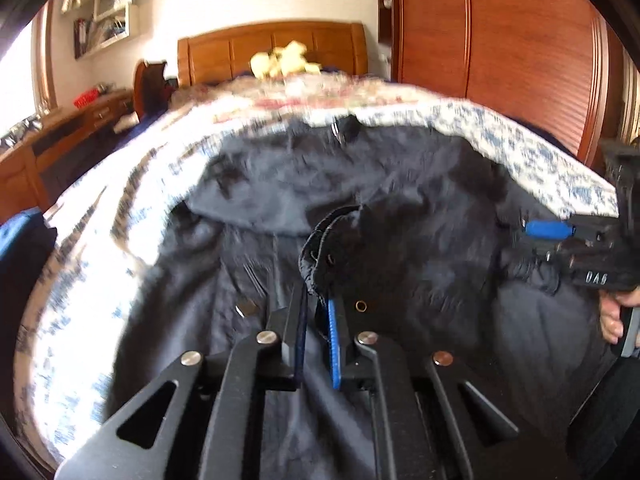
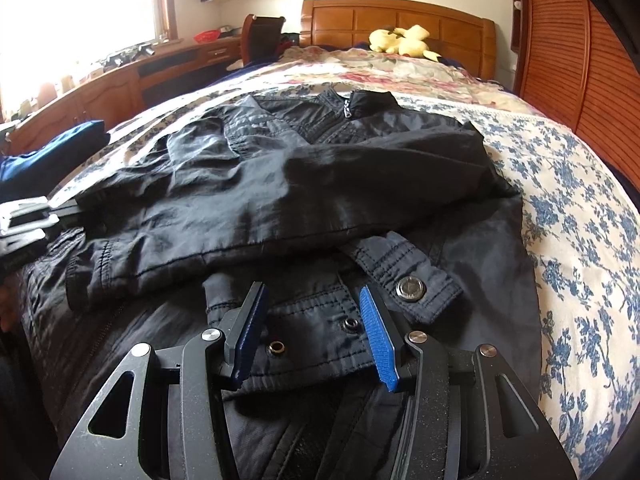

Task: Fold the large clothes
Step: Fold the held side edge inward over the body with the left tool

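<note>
A large black jacket lies on the bed, collar toward the headboard, with its sleeves folded across the chest. In the left wrist view, my left gripper is shut on a dark fold of the jacket's hem and holds it above the rest of the jacket. My right gripper is open, its blue pads straddling the snap-button hem near the bed's foot, with nothing between them. The right gripper also shows in the left wrist view at the right edge. The left gripper's white parts show at the left edge of the right wrist view.
The bed carries a blue floral cover and a rose quilt. A yellow plush toy sits by the wooden headboard. A wooden desk and chair stand left, a wardrobe right. A blue garment lies at the bed's left.
</note>
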### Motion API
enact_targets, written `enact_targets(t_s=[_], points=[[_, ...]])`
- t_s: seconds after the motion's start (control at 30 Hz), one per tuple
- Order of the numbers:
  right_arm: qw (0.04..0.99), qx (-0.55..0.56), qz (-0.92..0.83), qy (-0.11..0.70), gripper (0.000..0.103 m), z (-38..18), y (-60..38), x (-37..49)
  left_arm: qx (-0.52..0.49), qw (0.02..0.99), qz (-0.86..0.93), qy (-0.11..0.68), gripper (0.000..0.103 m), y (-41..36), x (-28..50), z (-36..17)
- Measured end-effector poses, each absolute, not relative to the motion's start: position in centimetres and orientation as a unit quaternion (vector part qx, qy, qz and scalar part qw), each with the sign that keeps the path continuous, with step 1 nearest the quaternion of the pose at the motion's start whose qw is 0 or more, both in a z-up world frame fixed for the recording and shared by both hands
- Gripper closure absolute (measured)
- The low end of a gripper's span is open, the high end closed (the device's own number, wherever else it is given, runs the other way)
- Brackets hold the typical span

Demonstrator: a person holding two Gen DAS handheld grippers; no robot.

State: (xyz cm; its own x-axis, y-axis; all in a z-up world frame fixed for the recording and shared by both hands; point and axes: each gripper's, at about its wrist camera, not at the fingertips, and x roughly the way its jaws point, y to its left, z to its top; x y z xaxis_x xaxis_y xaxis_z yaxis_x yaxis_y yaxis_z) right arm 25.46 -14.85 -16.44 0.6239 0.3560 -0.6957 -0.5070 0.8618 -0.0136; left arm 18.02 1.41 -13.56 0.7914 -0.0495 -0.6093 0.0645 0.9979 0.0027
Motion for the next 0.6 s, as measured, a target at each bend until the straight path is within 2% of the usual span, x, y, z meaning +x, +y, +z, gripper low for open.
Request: enact_targets(t_s=[0.23, 0.37, 0.47, 0.6], points=[[0.898, -0.103, 0.236, 0.358, 0.054, -16.0, -14.4, 25.9, 0.014, 0.952, -0.027, 0.306, 0.095, 3.9, 19.3, -10.7], [0.897, -0.105, 0.224, 0.367, 0.054, -16.6, -14.2, 26.5, 0.012, 0.948, -0.031, 0.317, 0.089, 4.5, 19.5, -10.8], [0.897, -0.106, 0.219, 0.370, 0.054, -16.9, -14.2, 26.8, 0.020, 0.949, -0.025, 0.315, 0.088, 5.0, 18.5, -10.8], [0.896, -0.106, 0.215, 0.374, 0.054, -17.0, -14.1, 27.1, -0.002, 0.946, -0.024, 0.322, 0.077, 7.0, 16.5, -10.9]])
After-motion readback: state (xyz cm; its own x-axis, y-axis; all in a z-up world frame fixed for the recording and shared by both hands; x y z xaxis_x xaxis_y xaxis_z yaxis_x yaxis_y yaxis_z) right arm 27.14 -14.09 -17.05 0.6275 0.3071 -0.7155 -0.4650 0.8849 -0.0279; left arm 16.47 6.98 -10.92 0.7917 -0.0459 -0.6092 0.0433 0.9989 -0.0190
